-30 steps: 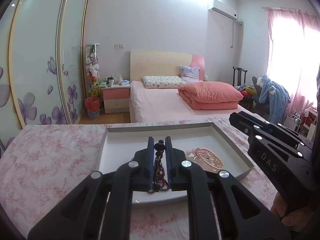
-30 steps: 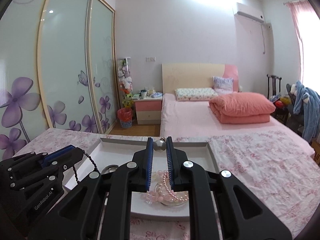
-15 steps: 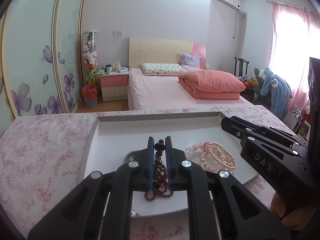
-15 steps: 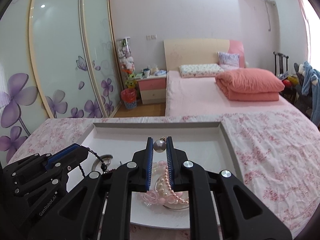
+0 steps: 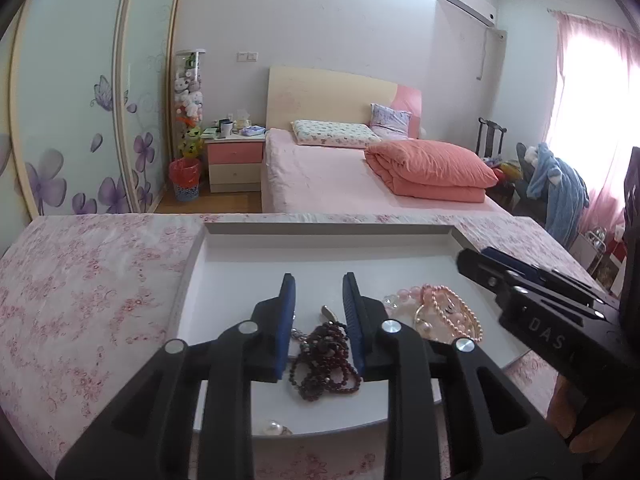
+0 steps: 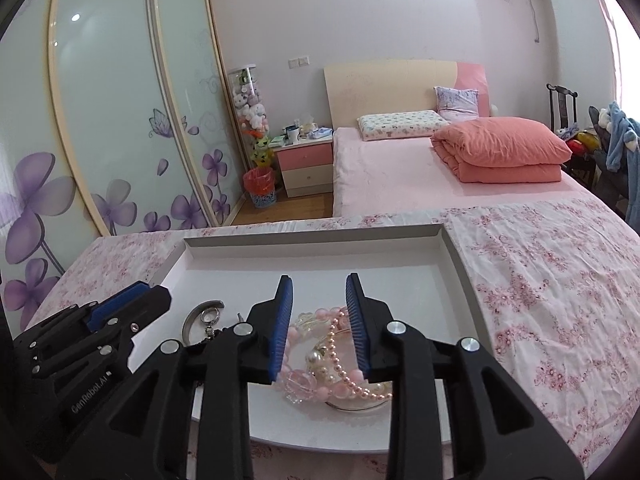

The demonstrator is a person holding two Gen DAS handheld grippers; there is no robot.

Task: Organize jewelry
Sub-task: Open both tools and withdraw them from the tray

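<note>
A floral-clothed table (image 5: 80,300) carries a white tray (image 6: 312,256). The left gripper (image 5: 319,292) is opening, pads clear of the dark red bead strand (image 5: 324,356) heaped on the tray between them. The right gripper (image 6: 319,294) is opening too, over pink pearl bracelets (image 6: 340,364) lying loose at the tray's near right
</note>
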